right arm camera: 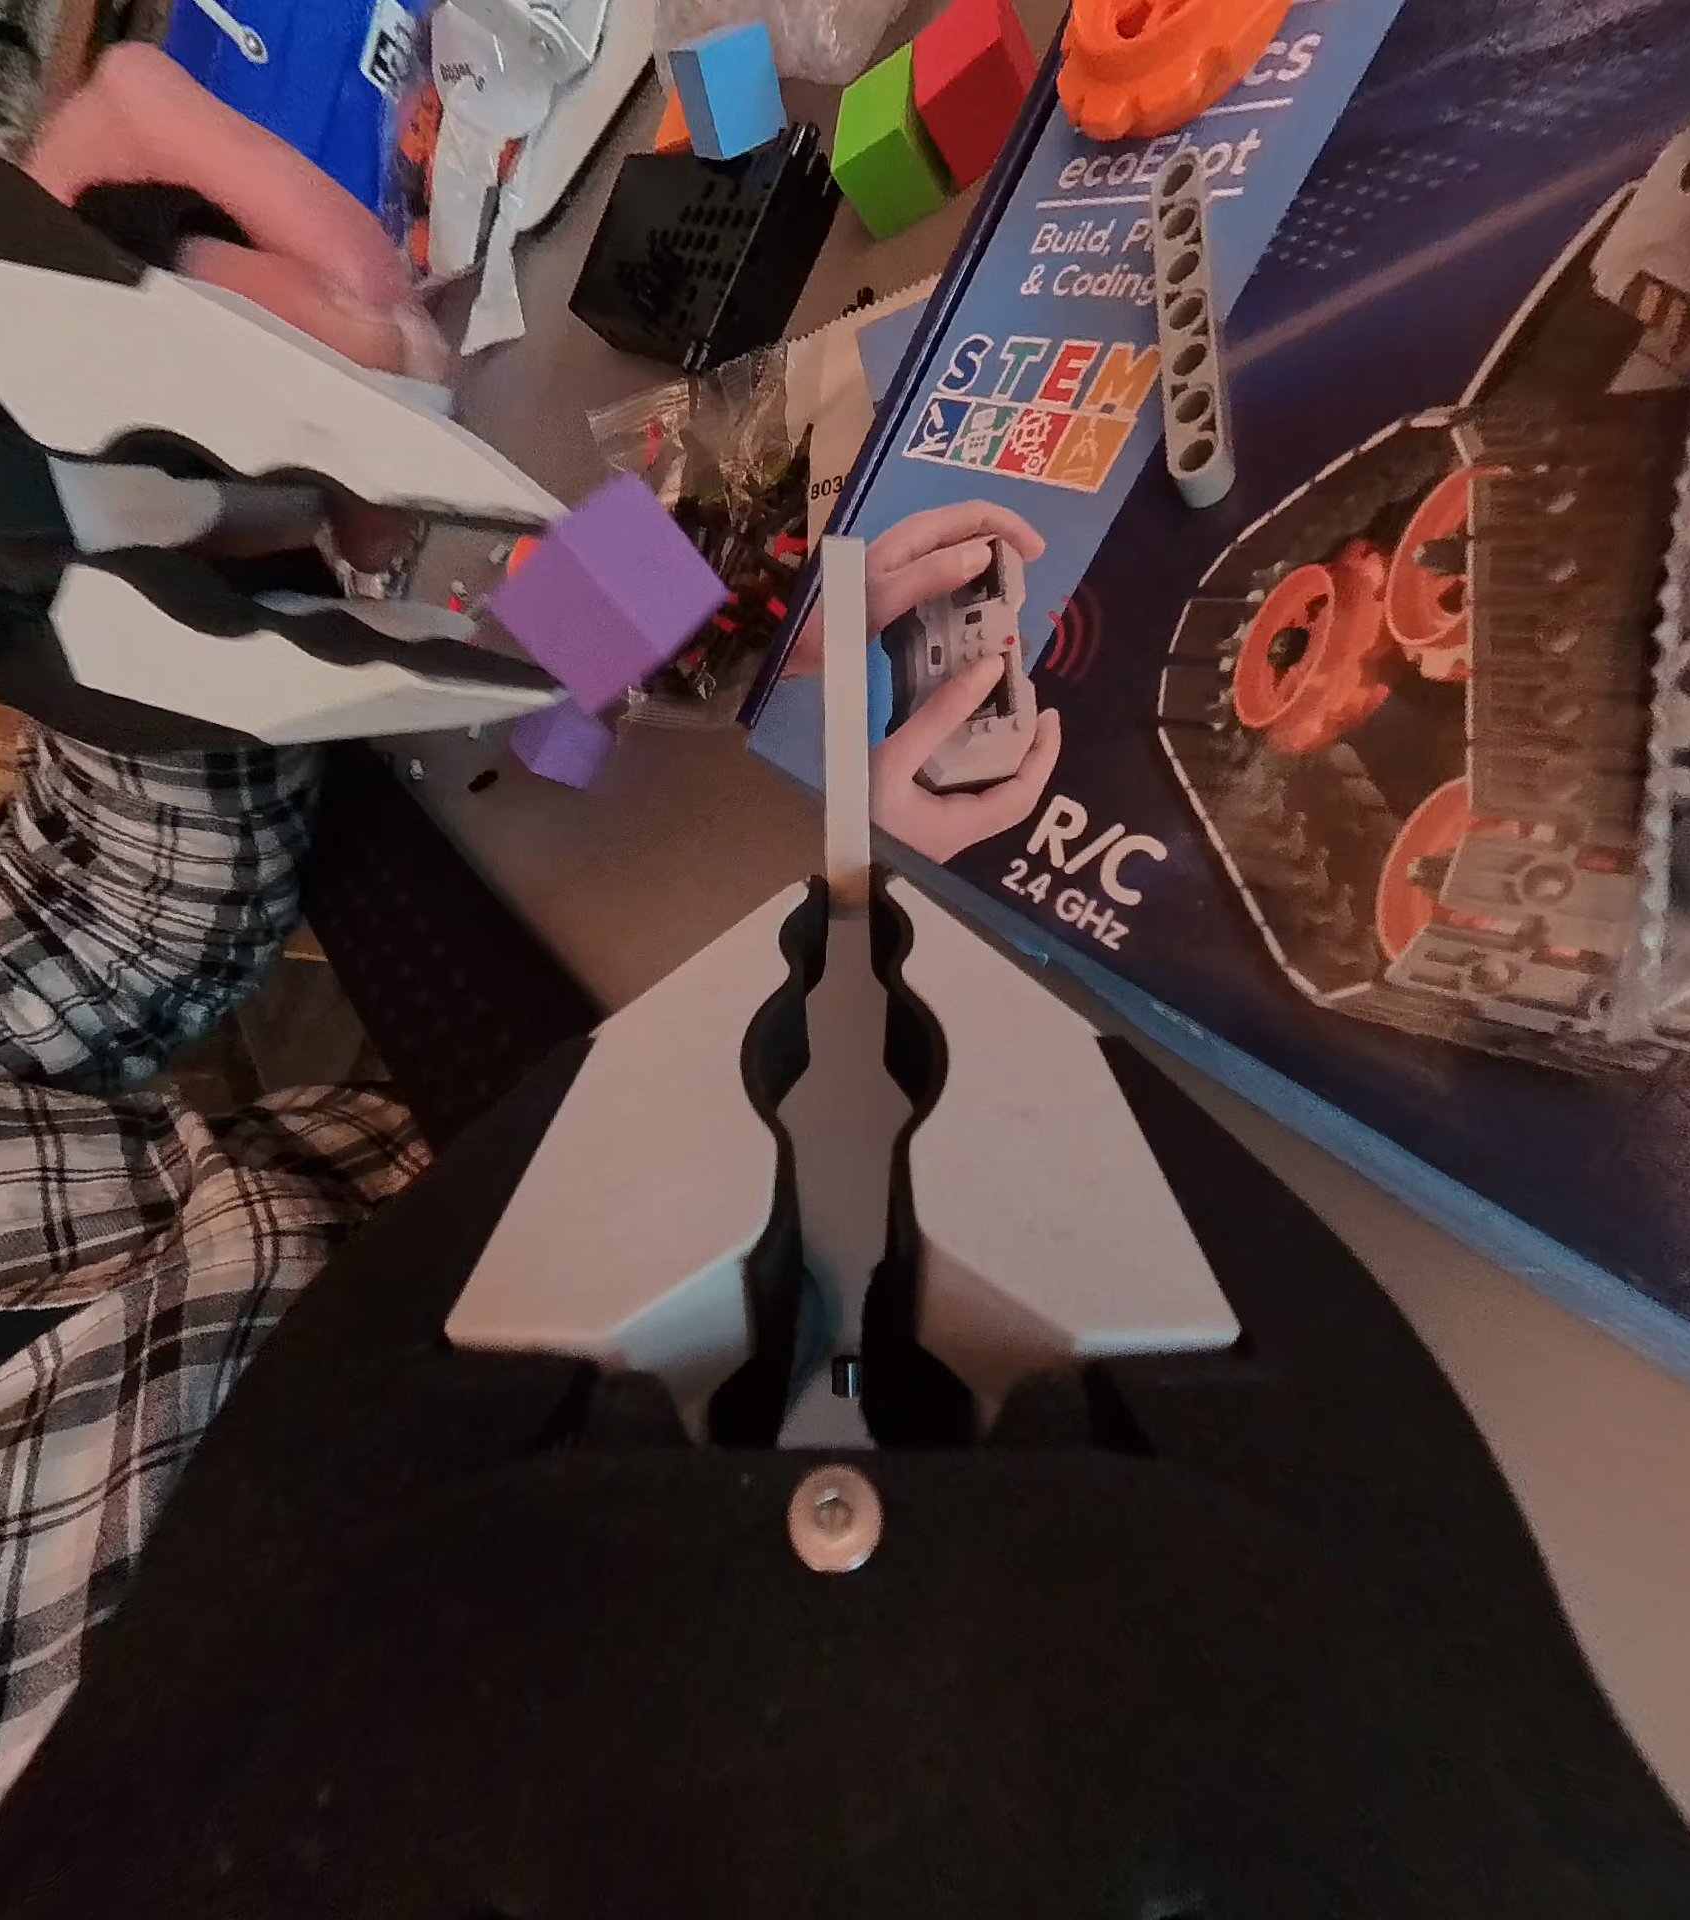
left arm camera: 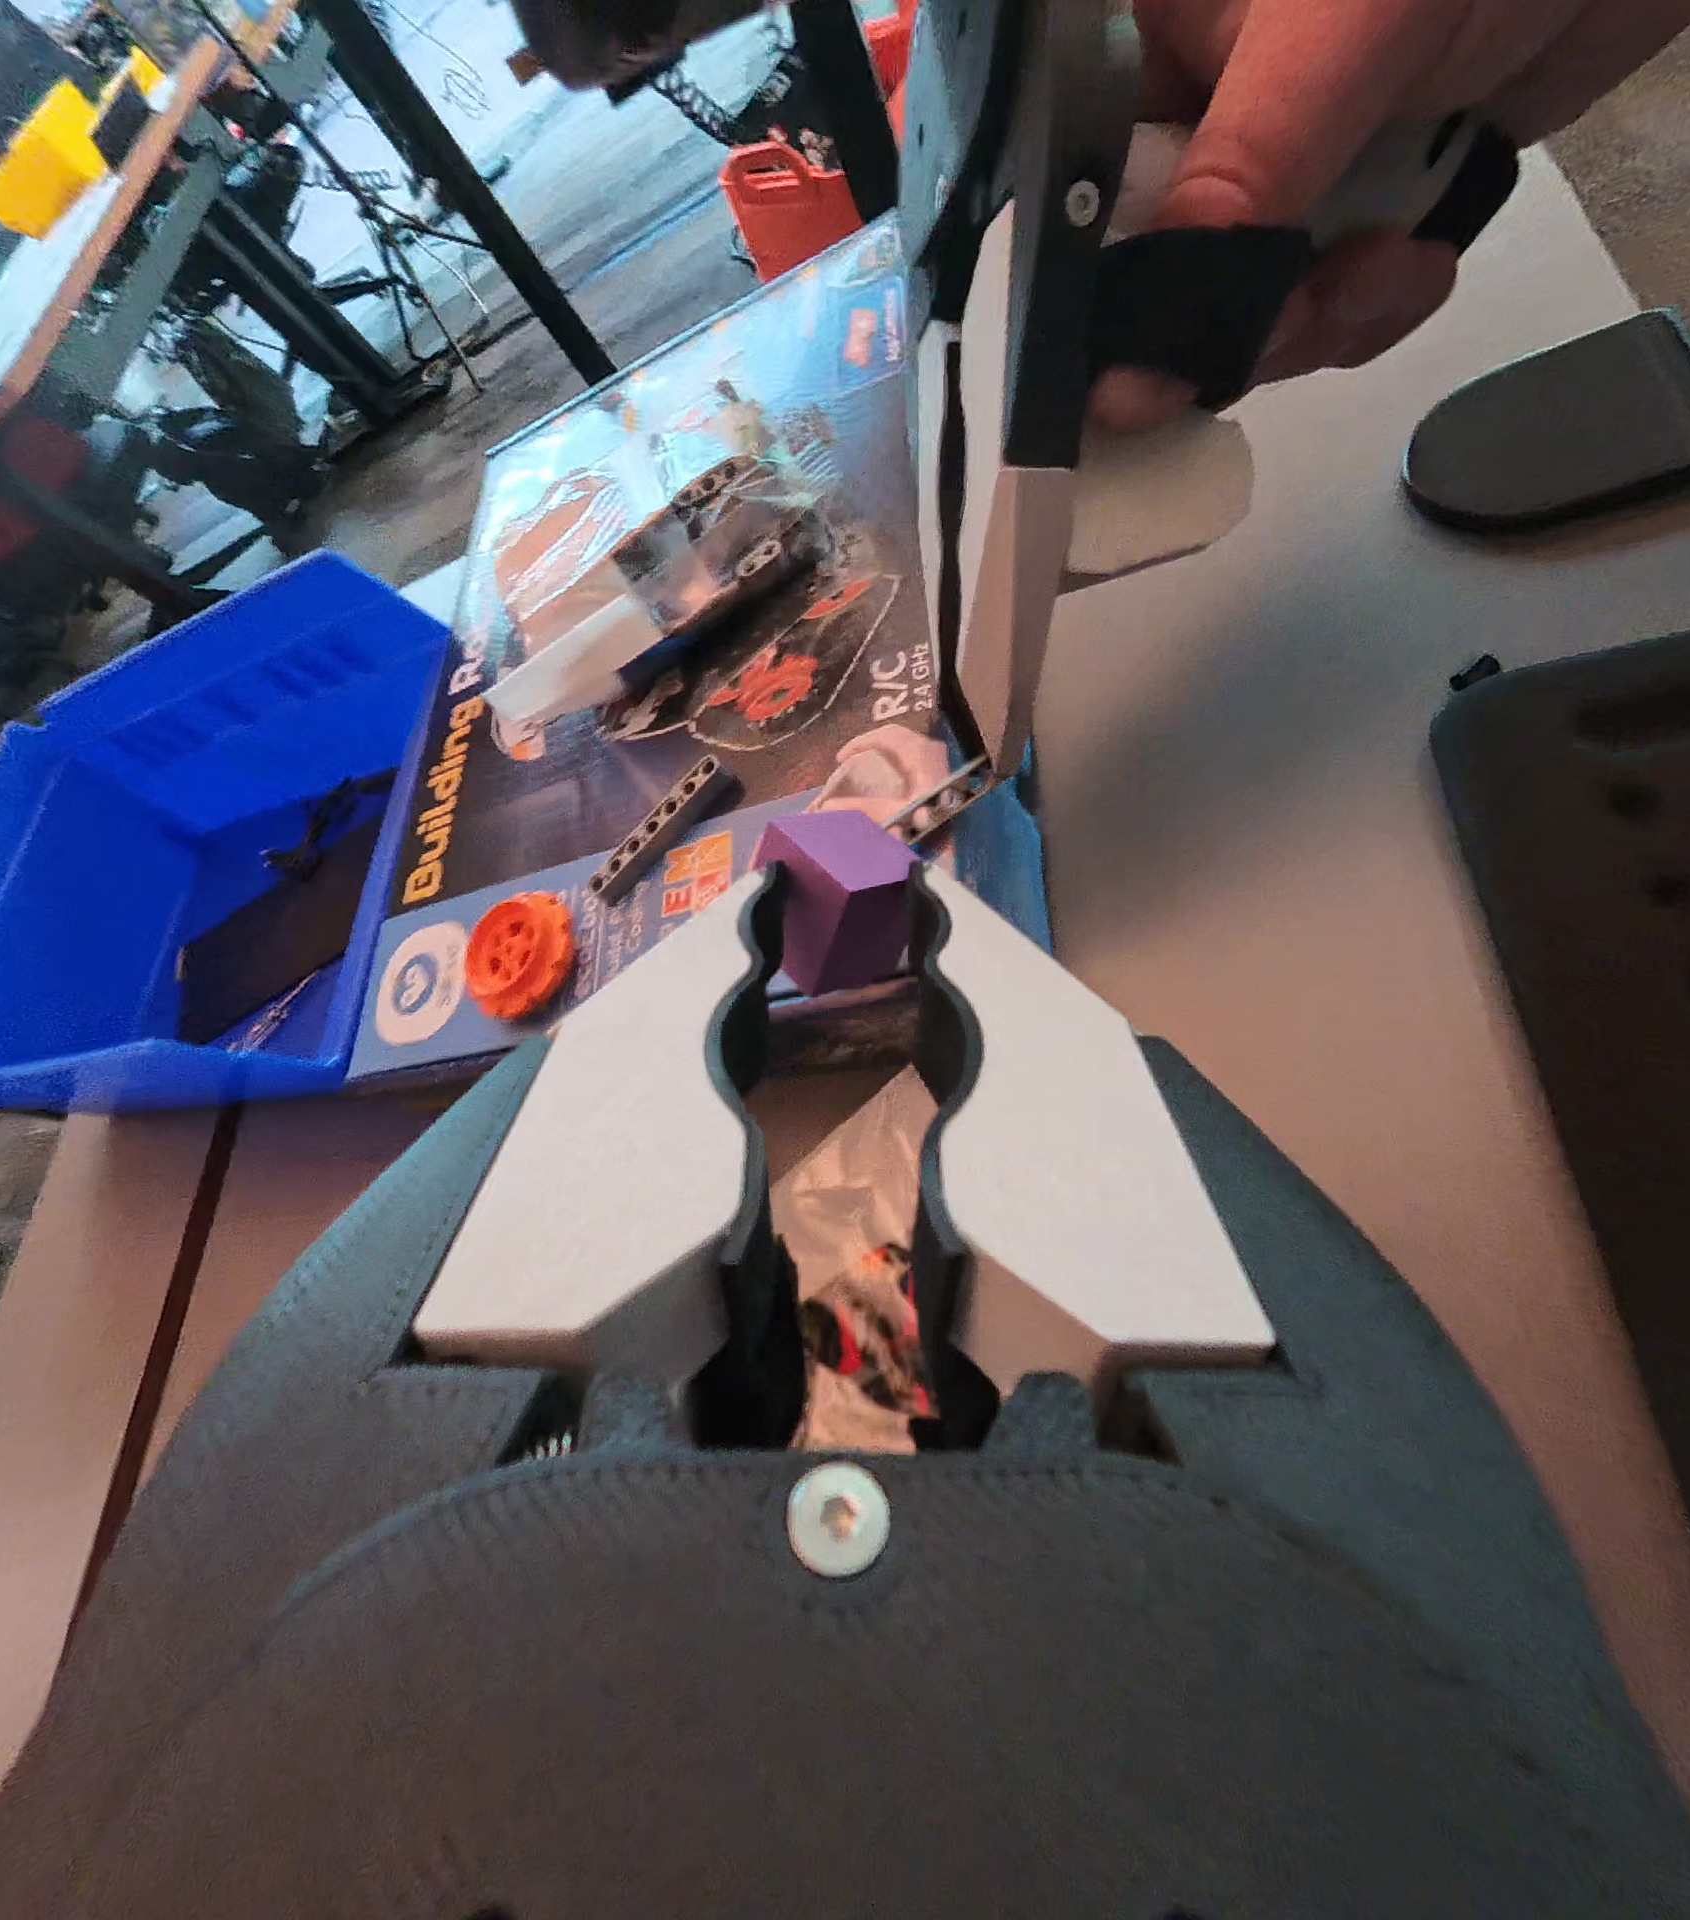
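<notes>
At the far left of the left wrist view a blue bin [left arm camera: 166,831] sits against the edge of a printed toy box [left arm camera: 820,644], and an orange wheel [left arm camera: 517,956] and a dark holed beam [left arm camera: 664,826] lie loose on the box lid. Next along, the left gripper [left arm camera: 846,904] is clenched on a purple cube [left arm camera: 841,899], which is pinched only at the very tips of the fingers, above the near edge of the box; the right wrist view shows the same cube [right arm camera: 607,587] held by one corner region and tilted, with a second, smaller purple piece [right arm camera: 560,743] just below it on the table. With so little of the cube inside the jaws, a small twist or a slackening of the squeeze could let it pivot out and drop among the bag of small parts [right arm camera: 727,520] beside the box. Further right, the right gripper [right arm camera: 846,899] is closed on a thin grey beam [right arm camera: 843,707], again gripped only at its lower end so that the beam stands out long beyond the tips, over the box's corner. That long free length could lever itself askew if it knocks the box edge or the cube. The two tools are near one another, so a hasty move could bump them together and shake either piece loose.
</notes>
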A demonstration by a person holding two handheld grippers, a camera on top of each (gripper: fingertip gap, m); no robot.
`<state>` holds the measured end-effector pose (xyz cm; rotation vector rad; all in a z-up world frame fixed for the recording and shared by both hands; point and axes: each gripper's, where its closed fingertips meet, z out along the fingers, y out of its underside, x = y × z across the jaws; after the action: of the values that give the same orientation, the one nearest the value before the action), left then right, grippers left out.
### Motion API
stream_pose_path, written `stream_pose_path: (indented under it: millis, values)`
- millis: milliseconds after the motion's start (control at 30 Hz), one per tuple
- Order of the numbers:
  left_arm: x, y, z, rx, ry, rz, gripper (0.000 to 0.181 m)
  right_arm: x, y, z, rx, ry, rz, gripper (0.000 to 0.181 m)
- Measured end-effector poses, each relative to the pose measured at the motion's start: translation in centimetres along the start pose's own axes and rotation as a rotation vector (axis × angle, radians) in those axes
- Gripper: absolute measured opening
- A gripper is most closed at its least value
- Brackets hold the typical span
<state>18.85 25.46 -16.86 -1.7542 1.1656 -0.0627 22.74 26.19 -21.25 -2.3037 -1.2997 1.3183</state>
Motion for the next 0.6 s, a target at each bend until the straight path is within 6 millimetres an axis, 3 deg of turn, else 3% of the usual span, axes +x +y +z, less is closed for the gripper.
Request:
stream_pose_path:
  millis: [100, 267, 433, 600]
  values:
    - [-0.1, 0.5, 1.9, -0.036, 0.002, 0.018, 0.022, 0.0, 0.2, 0.0, 0.024, -0.032, 0.022, 0.007]
    - [-0.7, 0.4, 3.2, -0.059, 0.003, -0.005, 0.021, 0.1, -0.1, -0.3, 0.042, -0.057, 0.038, 0.009]
    - [-1.0, 0.6, 4.1, -0.079, -0.003, -0.002, 0.021, 0.8, -0.1, -0.8, 0.038, 0.012, 0.004, 0.02]
    - [-1.3, 0.7, 4.3, -0.088, -0.01, -0.001, 0.021, 0.9, 0.0, -1.2, 0.037, 0.101, -0.07, 0.019]
